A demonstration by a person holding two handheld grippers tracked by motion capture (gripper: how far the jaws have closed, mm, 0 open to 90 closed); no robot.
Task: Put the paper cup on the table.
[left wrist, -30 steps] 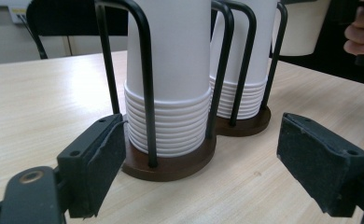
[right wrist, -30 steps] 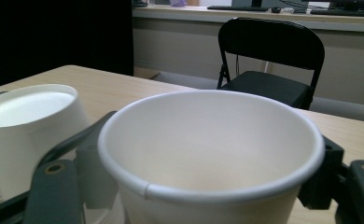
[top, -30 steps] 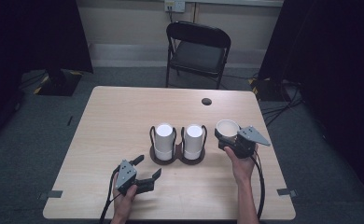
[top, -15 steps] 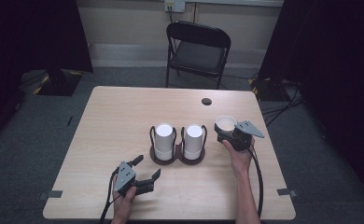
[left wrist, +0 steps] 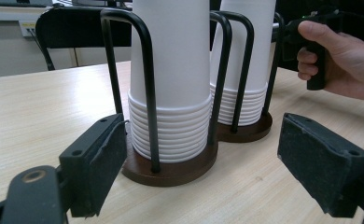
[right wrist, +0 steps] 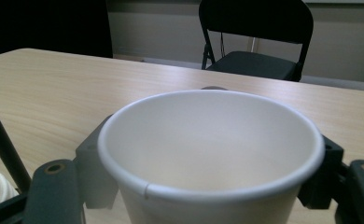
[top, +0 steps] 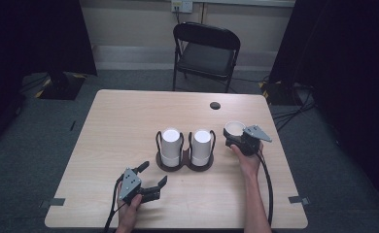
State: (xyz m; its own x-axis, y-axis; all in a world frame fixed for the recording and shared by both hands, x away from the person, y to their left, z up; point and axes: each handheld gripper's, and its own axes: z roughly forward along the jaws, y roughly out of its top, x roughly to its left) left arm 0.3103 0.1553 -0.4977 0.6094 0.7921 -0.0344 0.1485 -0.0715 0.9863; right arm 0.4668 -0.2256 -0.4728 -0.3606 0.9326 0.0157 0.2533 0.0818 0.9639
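Two stacks of white paper cups (top: 170, 145) (top: 201, 145) stand upside down in a dark twin wire holder (top: 185, 165) at the table's middle; the left gripper view has the stacks (left wrist: 173, 74) (left wrist: 243, 65) close ahead. My right gripper (top: 234, 137) is shut on a single upright white cup (top: 234, 129), just right of the holder; the cup's open mouth (right wrist: 213, 140) sits between the jaws. My left gripper (top: 152, 175) rests open near the front edge, its pads (left wrist: 98, 158) apart and bare.
A wooden table (top: 119, 121) with a dark round grommet (top: 215, 105) near its far edge. A black folding chair (top: 204, 53) stands behind the table. Cables trail from both grippers toward the front edge.
My right gripper with the cup has moved down and slightly left, closer to the holder. The left gripper has not moved.
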